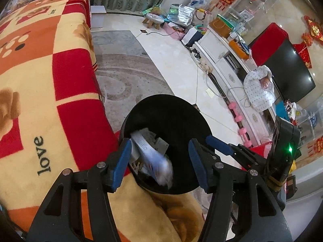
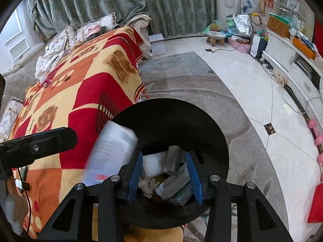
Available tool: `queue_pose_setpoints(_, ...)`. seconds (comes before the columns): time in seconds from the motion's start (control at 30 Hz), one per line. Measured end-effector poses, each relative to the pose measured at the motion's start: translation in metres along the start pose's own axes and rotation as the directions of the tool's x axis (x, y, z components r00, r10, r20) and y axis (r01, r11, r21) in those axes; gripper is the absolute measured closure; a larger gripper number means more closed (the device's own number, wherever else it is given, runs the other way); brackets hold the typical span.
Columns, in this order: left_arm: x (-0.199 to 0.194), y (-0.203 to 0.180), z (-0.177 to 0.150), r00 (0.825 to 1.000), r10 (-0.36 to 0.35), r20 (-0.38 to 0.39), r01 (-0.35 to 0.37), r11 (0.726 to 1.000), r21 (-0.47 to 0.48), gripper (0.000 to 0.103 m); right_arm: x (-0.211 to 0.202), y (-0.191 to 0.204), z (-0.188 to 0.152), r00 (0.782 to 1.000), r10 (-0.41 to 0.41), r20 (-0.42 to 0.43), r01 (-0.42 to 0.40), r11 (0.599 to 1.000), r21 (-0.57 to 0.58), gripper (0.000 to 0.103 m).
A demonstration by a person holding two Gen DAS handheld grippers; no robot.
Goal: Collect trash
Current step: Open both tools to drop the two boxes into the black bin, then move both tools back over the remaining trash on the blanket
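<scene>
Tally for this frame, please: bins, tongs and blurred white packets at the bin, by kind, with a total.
Black bin: 1
Tongs: 2 (left tongs, right tongs)
Blurred white packet: 1
Total: 4

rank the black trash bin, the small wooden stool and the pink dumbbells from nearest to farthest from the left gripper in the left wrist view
1. black trash bin, directly under the left gripper.
2. pink dumbbells, on the floor to the right, by the white cabinet.
3. small wooden stool, far across the room near the curtain.
</scene>
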State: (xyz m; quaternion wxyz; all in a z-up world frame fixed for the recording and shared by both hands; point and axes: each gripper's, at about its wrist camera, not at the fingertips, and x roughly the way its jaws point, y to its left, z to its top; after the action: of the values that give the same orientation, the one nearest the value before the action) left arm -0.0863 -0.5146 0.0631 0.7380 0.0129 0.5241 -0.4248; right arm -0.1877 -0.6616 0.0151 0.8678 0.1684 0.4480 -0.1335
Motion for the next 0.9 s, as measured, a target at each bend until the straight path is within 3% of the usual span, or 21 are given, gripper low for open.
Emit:
queue_pose_setpoints(0.5, -0.023, 0.018, -0.016, 0.992, 0.121, 0.026, -0.122, 0.992, 0.017, 0.045, -0.002, 0.018, -0.004, 1.000, 0.023, -0.013, -0.024, 0.999, -0.026, 0.053)
queue_pose_setpoints(0.9, -0.068, 0.057, -0.047, 0.972, 0.233, 0.030, -0.233, 0.972, 0.009, 0.045, -0.008, 0.072, -0.008, 0.996, 0.090, -0.017, -0.091, 0.991, -0.102, 0.045)
